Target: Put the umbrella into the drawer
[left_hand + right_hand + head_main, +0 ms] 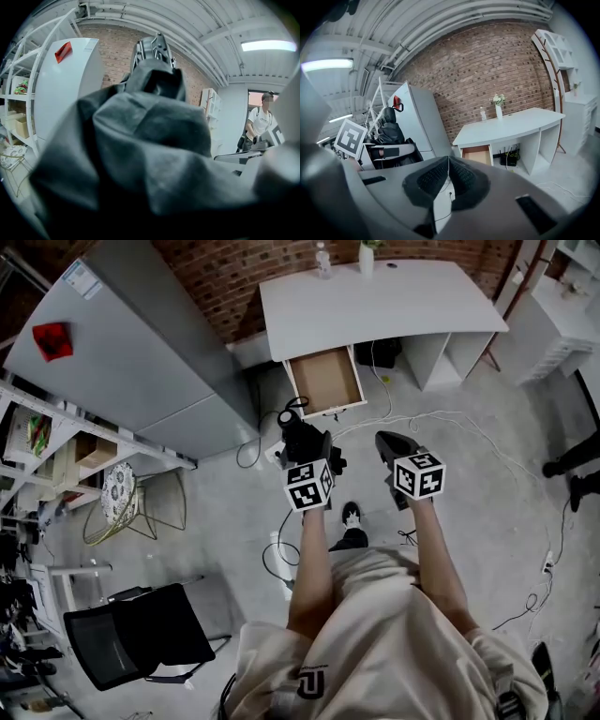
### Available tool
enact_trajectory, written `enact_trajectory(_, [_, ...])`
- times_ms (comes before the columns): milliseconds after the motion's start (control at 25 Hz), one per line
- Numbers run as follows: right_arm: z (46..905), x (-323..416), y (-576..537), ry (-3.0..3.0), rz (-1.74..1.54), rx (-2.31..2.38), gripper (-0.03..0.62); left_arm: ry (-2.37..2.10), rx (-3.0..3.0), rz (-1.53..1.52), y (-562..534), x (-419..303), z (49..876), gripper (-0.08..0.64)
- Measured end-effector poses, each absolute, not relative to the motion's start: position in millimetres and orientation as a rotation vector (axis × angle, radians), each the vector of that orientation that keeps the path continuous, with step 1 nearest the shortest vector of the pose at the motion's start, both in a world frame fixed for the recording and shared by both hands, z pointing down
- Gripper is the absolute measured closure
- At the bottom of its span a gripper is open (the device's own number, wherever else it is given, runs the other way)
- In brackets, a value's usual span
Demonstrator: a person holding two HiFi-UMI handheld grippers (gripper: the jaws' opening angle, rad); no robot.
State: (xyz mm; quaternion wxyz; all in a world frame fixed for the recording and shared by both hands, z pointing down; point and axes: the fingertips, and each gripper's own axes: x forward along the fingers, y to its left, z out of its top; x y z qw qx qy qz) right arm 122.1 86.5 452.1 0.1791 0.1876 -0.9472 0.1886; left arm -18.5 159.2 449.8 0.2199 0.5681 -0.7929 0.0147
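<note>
A folded black umbrella (302, 435) is held in my left gripper (306, 448) above the grey floor, a step short of the desk. In the left gripper view the umbrella's dark fabric (140, 154) fills the frame and hides the jaws, and its hard end (153, 51) points up and away. The open drawer (325, 381) hangs under the left part of the white desk (394, 306), with a bare brown bottom. My right gripper (392, 448) is level with the left one, and its pads (461, 176) are pressed together on nothing. The drawer (477, 153) lies ahead of it.
A tall grey cabinet (131, 343) stands left of the desk. Cables (441, 423) trail over the floor near the drawer. A bottle (323, 261) and a vase (366, 257) stand on the desk. A black chair (141, 629) and a wire stool (122, 493) are at the left. A person (262, 122) stands off to the side.
</note>
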Motion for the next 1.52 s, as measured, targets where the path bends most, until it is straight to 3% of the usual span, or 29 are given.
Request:
enact_trajectory(520, [452.3,74.2,-14.0,-2.671,0.585,0.681,0.523,-2.141,1.666,0.042,56.5,-81.5,448.7,0.282])
enact_trajectory(1240, [492.2,10.6,-46.5,-2.595,0.624,0.512,0.523,-2.159,1.447,-0.040,60.8,-149.6,488.0,0.282])
enact_trajectory(1520, [504.2,-33.2,-93.0,-2.605,0.713,0.500,0.523,-2.159,1.444,0.098,31.8,-188.3,508.1,0.282])
